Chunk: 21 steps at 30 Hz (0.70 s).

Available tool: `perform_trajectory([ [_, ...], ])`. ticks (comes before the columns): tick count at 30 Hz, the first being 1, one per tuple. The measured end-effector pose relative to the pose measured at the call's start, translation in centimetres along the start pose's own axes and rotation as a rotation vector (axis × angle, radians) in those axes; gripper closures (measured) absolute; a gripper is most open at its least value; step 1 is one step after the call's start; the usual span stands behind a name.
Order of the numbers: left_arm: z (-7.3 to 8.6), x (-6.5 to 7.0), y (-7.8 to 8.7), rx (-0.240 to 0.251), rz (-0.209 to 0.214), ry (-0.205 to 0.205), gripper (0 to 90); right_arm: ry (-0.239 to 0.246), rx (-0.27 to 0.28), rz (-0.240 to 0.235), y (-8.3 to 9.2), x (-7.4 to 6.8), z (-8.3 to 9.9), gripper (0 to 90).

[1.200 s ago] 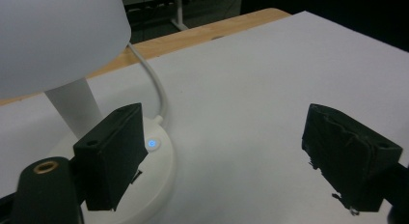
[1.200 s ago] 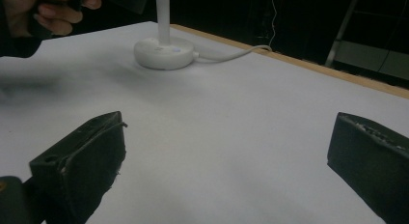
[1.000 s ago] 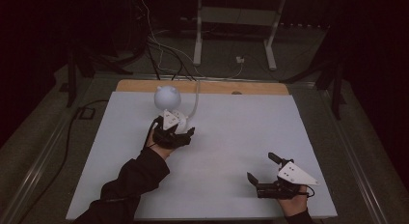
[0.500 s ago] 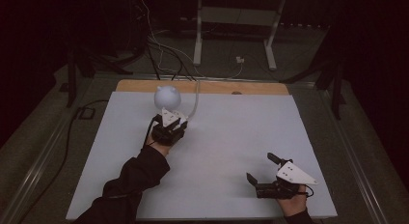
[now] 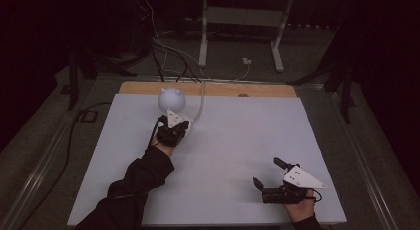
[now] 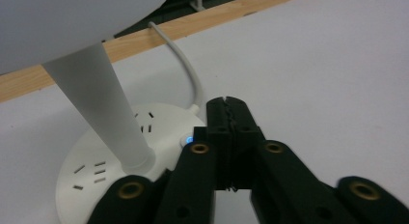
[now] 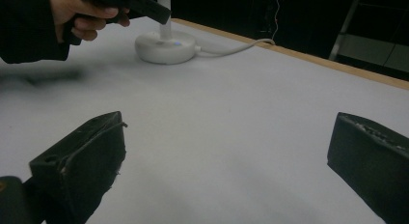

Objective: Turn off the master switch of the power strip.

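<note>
A white desk lamp stands at the table's far left, with a globe head (image 5: 172, 97), a tapered stem (image 6: 106, 108) and a round base (image 6: 96, 171). A small blue light (image 6: 189, 140) glows on the base's rim. My left gripper (image 5: 178, 120) points down over that rim; its jaws have just been closing and now meet, shut, with nothing between them (image 6: 226, 101). A white cable (image 6: 185, 74) leaves the base. My right gripper (image 5: 266, 171) rests near the front right, open and empty (image 7: 226, 156). From there the lamp base (image 7: 164, 45) is far off, under the left gripper (image 7: 144, 7).
The white table top (image 5: 237, 141) has a wooden strip (image 5: 218, 89) along its far edge. The lamp cable (image 5: 200, 103) runs over that edge. Beyond it lie floor cables (image 5: 168, 51) and a metal stand's legs (image 5: 203, 46).
The left gripper's jaws have closed from wide apart to touching. The left hand has shifted slightly toward the lamp base and lower. The right hand has stayed put.
</note>
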<state>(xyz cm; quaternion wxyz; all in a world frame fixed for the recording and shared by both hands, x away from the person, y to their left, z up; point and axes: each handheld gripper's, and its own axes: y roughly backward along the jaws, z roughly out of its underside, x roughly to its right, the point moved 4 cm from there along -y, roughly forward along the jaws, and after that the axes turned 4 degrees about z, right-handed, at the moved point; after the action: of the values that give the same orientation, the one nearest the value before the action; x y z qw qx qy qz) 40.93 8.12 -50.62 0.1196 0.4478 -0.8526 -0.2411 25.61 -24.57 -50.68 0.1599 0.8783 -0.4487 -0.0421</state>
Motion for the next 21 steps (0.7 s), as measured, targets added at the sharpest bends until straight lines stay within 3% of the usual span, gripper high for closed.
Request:
perform_trajectory([
  [7,0.3,-0.1,-1.2,0.004,-0.022,-0.02,90.0,0.0,-0.008,-0.003,0.0,0.0,0.1,0.2],
  [11,0.5,0.0,-2.0,-0.021,-0.051,-0.041,90.0,-0.004,-0.006,-0.002,0.0,0.0,0.1,0.2],
  [16,0.9,0.3,-2.6,-0.036,-0.098,-0.107,90.0,0.004,-0.008,-0.001,0.0,0.0,0.1,0.2],
  [21,1.1,0.1,-2.9,-0.04,-0.144,-0.113,90.0,0.003,-0.008,-0.001,0.0,0.0,0.1,0.2],
])
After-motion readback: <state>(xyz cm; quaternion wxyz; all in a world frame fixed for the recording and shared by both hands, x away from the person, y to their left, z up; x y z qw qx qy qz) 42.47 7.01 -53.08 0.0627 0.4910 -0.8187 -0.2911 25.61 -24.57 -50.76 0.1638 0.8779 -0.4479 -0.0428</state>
